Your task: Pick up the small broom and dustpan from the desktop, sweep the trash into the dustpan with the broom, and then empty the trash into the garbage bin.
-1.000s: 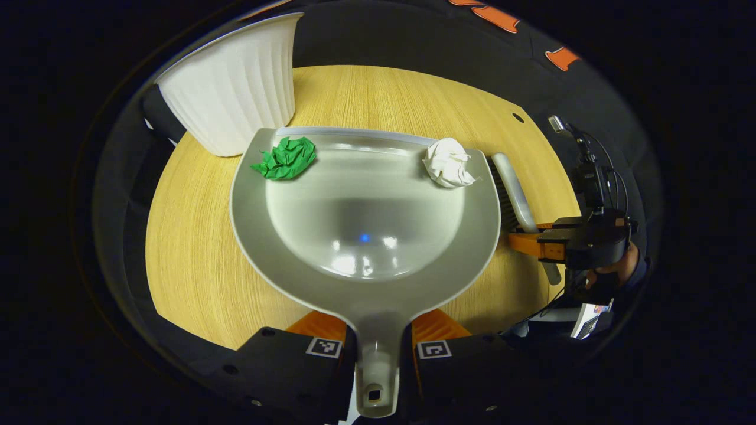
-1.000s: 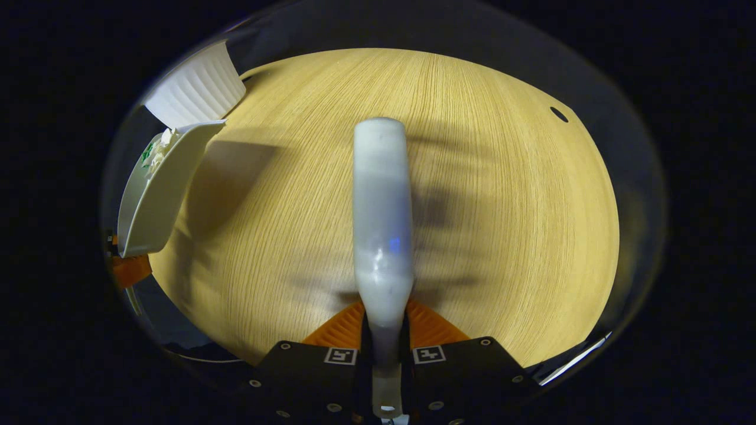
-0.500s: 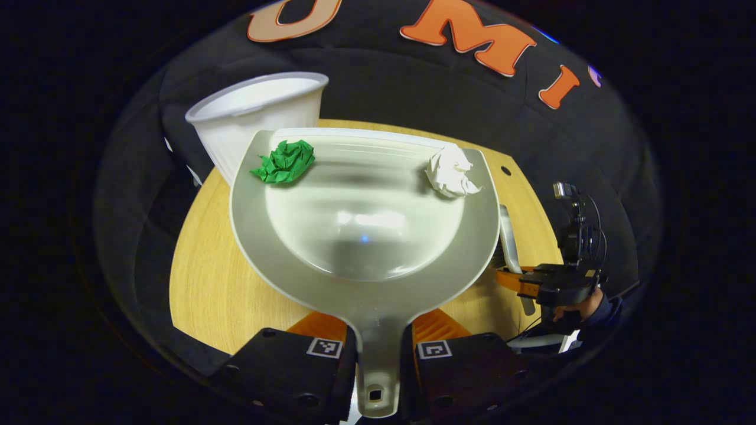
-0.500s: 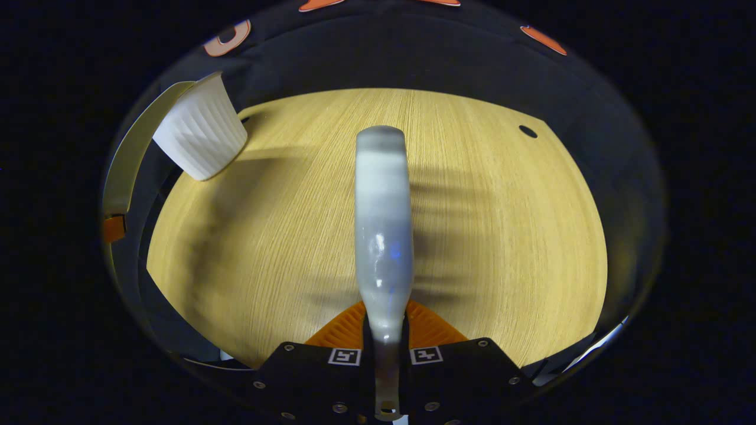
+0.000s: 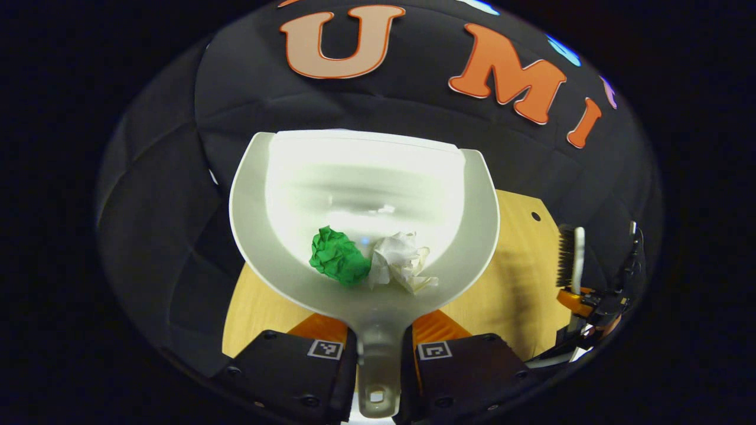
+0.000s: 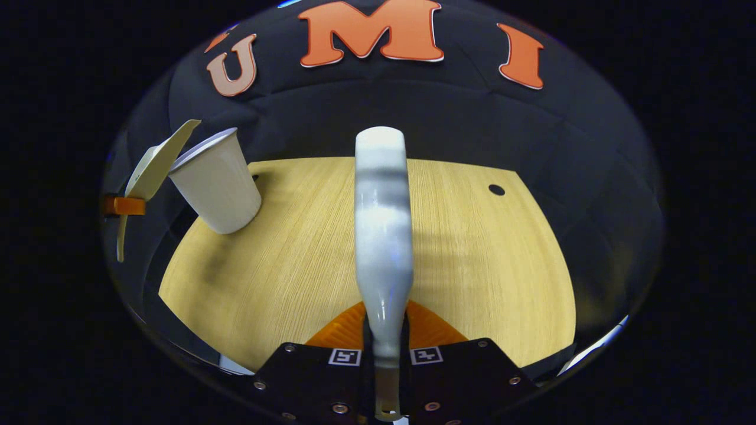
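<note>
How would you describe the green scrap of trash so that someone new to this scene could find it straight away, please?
Start from the pale dustpan, held by its handle in the left hand-held gripper and raised against the dark cloth wall. Two crumpled paper balls lie side by side at the deep end near the handle. The green paper ball is the left one, touching the white paper ball; colour alone separates them.

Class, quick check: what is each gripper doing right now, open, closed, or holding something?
Left gripper: closed on the dustpan handle; green and white paper wads lie inside.
Right gripper: closed on the broom handle.
</note>
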`<move>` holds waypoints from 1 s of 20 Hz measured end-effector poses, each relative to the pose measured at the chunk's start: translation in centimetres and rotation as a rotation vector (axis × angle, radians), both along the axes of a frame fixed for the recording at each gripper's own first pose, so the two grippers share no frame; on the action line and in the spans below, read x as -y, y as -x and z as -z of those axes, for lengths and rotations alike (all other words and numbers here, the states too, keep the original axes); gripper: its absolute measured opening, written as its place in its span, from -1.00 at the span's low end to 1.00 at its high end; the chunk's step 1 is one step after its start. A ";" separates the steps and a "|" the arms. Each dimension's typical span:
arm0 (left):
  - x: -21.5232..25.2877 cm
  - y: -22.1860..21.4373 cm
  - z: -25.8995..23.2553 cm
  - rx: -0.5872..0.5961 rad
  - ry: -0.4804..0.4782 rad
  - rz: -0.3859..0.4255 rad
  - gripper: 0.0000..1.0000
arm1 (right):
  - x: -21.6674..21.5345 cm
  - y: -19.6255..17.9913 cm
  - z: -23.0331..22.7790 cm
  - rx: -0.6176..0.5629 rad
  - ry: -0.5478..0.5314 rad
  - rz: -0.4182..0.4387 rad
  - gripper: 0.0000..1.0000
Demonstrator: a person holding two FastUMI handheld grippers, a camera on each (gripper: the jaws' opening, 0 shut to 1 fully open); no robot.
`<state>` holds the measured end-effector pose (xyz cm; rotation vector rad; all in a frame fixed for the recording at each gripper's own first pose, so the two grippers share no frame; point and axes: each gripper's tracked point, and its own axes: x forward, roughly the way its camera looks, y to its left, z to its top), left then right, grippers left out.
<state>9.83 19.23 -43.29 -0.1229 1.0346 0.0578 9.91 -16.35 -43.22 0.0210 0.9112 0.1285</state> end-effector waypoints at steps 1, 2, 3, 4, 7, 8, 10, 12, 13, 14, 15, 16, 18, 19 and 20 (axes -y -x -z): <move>-1.4 -0.4 0.3 -0.001 -0.018 -0.009 -0.37 | -0.2 0.3 -0.4 0.009 -0.005 0.003 -0.70; -3.0 -0.9 0.8 -0.005 -0.035 -0.016 -0.37 | -0.3 0.4 -1.1 0.022 -0.022 0.011 -0.70; -4.3 -1.4 0.7 -0.009 -0.054 -0.019 -0.37 | -0.3 0.5 -1.9 0.036 -0.030 0.015 -0.69; -5.0 -1.6 -0.1 -0.010 -0.076 -0.022 -0.37 | 0.0 0.6 -2.9 0.062 -0.030 0.021 -0.70; -7.6 -2.7 -1.3 -0.027 -0.145 0.004 -0.37 | 0.6 0.6 -4.0 0.102 -0.002 0.019 -0.69; -8.5 -3.0 -1.2 -0.041 -0.170 0.019 -0.36 | 0.6 0.5 -4.3 0.104 -0.003 0.022 -0.70; -9.9 -2.8 -1.5 -0.071 -0.233 0.058 -0.37 | 0.9 -0.2 -4.7 0.109 0.001 0.030 -0.70; -11.2 -3.4 -1.8 -0.104 -0.281 0.098 -0.38 | 1.4 -0.5 -5.0 0.114 0.008 0.037 -0.70; -11.6 -3.4 -1.9 -0.122 -0.301 0.119 -0.37 | 1.7 -0.7 -5.1 0.112 0.018 0.044 -0.70; -11.9 -3.1 -2.0 -0.150 -0.330 0.151 -0.37 | 2.3 -0.6 -5.0 0.104 0.036 0.059 -0.69; -12.1 -2.7 -2.5 -0.175 -0.361 0.171 -0.37 | 2.5 -0.8 -5.0 0.104 0.033 0.067 -0.70; -12.3 -2.8 -3.0 -0.191 -0.386 0.193 -0.37 | 3.0 -0.9 -4.9 0.101 0.041 0.081 -0.69; -12.9 -2.7 -3.3 -0.218 -0.428 0.229 -0.37 | 3.6 -1.0 -4.7 0.092 0.047 0.100 -0.70; -13.0 -2.6 -3.2 -0.230 -0.448 0.257 -0.37 | 3.8 -1.0 -4.6 0.087 0.051 0.104 -0.70; -13.4 -2.7 -3.5 -0.239 -0.477 0.285 -0.37 | 4.0 -1.1 -4.6 0.085 0.056 0.110 -0.70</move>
